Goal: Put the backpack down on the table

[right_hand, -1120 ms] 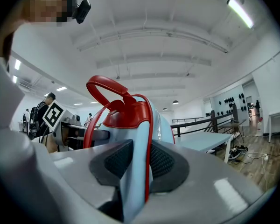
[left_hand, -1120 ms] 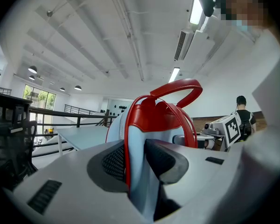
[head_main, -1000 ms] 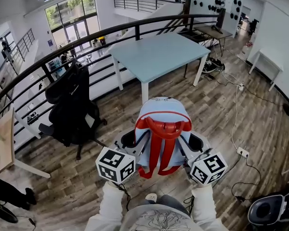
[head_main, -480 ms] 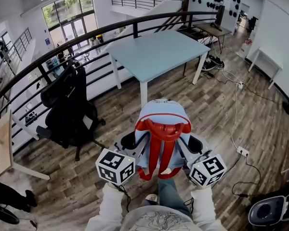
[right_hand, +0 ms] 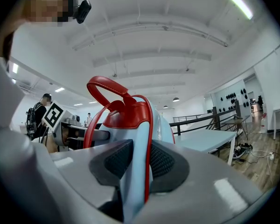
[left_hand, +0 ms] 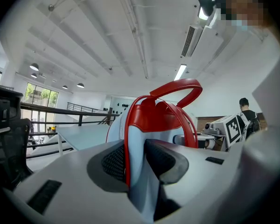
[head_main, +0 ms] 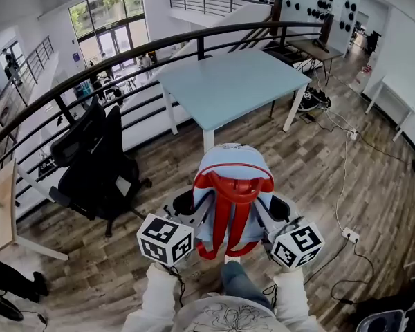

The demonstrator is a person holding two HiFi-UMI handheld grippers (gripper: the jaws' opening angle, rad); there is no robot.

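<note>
Head view: backpack [head_main: 233, 159] upright, long axis vertical, red straps [head_main: 222, 216] nearside.

No readable text, numbers or brand marks on any of my feeds. The only markings are the black-and-white square patterns on the cube [head_main: 165, 239] of the left gripper [head_main: 185, 203] and the cube [head_main: 297, 245] of the right gripper [head_main: 280, 206]. They're coded blocks, with no letters or digits I can make out. Any print on the backpack [head_main: 233, 178] is too small to resolve from here.
</note>
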